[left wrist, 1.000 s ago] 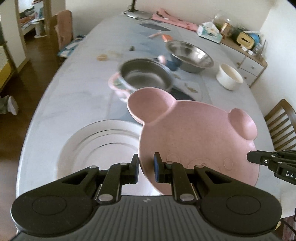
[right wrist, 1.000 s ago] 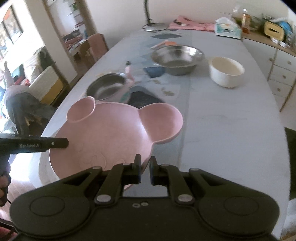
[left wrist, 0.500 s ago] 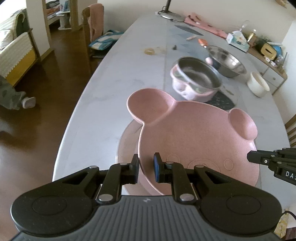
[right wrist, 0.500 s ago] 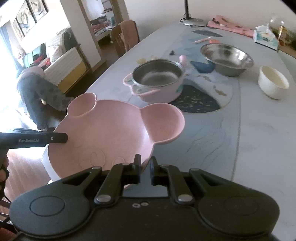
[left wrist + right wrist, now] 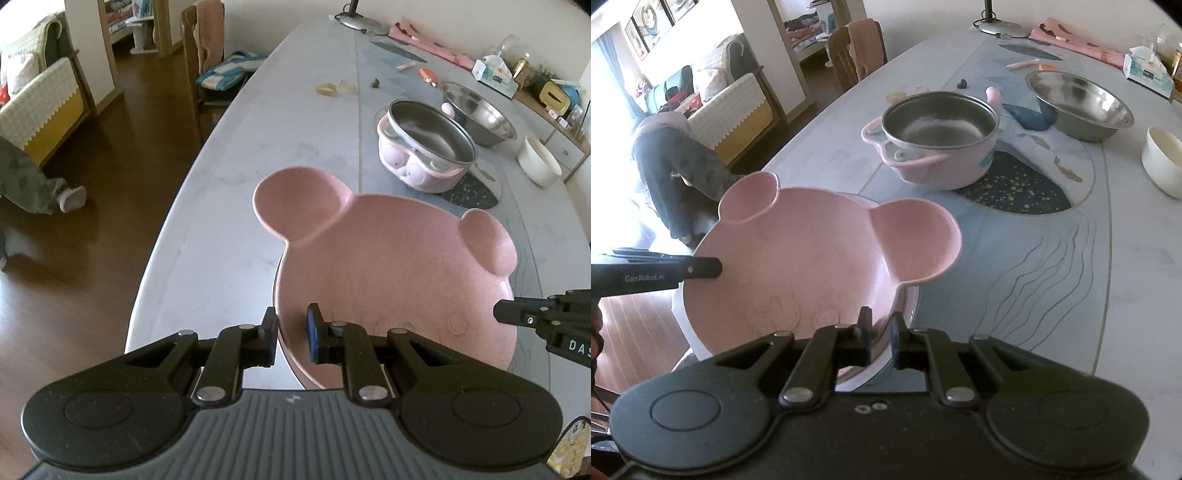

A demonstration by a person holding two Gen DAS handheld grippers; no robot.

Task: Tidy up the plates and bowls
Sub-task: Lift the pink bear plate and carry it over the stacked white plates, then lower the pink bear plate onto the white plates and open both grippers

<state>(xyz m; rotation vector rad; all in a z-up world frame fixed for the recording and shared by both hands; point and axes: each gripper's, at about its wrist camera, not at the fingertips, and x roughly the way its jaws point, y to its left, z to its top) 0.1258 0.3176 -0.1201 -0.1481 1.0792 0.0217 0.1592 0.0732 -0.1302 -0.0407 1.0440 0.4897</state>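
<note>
The pink bear-shaped plate point(image 5: 388, 266) looks matt and faintly speckled, perhaps plastic. The pot point(image 5: 938, 136) has a brushed metal inside and glossy pink shell. The steel bowl point(image 5: 1078, 101) shines; the table point(image 5: 229, 206) is smooth, marbled.

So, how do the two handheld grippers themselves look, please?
Both are matte black plastic. The left gripper has a ribbed grey body, silver pivot pins and blue finger pads. The right gripper looks alike; white lettering marks the finger sides.
</note>
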